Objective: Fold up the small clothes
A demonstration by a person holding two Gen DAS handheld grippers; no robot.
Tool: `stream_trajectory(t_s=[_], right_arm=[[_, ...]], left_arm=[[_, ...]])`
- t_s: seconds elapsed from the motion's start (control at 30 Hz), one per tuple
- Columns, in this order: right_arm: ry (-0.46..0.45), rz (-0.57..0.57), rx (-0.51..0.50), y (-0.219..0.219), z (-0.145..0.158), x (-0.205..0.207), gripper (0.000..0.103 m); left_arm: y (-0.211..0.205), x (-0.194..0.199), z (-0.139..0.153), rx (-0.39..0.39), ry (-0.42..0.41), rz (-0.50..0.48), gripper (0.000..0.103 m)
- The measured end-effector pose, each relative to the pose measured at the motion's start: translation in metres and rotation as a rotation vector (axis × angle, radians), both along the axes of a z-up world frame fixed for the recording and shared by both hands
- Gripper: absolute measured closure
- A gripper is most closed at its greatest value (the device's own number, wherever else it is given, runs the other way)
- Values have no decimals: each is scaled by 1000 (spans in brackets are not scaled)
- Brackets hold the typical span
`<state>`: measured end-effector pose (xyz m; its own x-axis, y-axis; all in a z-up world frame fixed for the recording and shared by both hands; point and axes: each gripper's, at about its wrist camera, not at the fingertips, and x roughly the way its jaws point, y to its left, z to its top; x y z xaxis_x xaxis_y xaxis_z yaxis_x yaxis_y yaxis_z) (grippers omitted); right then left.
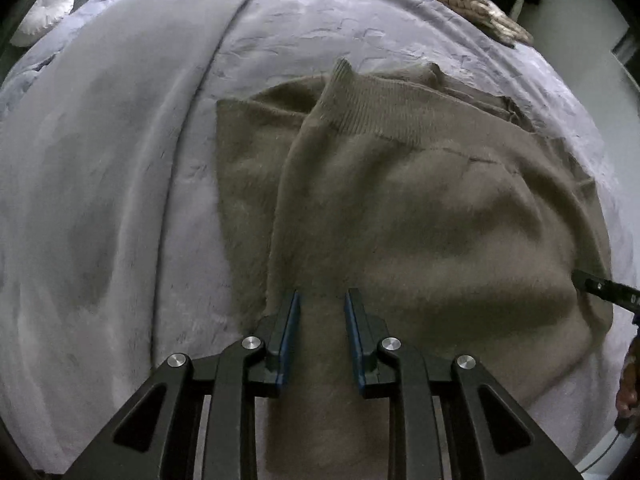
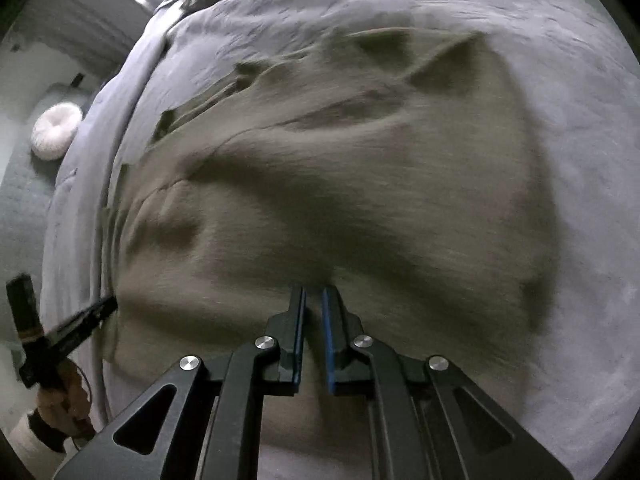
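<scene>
A brown knit sweater lies spread on the grey-lilac blanket, one sleeve folded across its body. At the sweater's left edge, the left gripper hovers with fingers spread, a strip of sleeve between them. At the sweater's near hem, the right gripper has its jaws nearly together; whether they pinch fabric I cannot tell. Left of the blanket sits a round white cushion.
</scene>
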<state>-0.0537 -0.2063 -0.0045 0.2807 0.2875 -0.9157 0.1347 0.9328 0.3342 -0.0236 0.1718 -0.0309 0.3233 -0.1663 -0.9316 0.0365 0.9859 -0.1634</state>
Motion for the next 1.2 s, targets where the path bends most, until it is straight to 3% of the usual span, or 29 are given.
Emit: stream_trajectory(t_s=[0.07, 0.17, 0.3, 0.5, 0.93, 1.03, 1.1, 1.2], right_arm=[[17, -29, -10, -7, 9, -10, 90], [13, 31, -66, 2, 21, -30, 90], [72, 74, -102, 10, 6, -54, 90], [84, -72, 24, -22, -4, -72, 91], [105, -130, 37, 4, 25, -94, 88], [105, -112, 51, 20, 25, -91, 77], [107, -104, 52, 28, 23, -88, 61], [107, -92, 53, 39, 21, -85, 60]], left_arm=[[2, -8, 1, 0, -3, -22, 78], [2, -17, 7, 1, 10, -36, 78], [4, -33, 11, -17, 22, -55, 78], [0, -56, -2, 4, 27, -106, 78], [-2, -55, 7, 9, 83, -82, 78], [-3, -53, 7, 11, 93, -78, 78], [-3, -53, 8, 9, 97, -75, 78], [-1, -55, 10, 7, 100, -72, 78]])
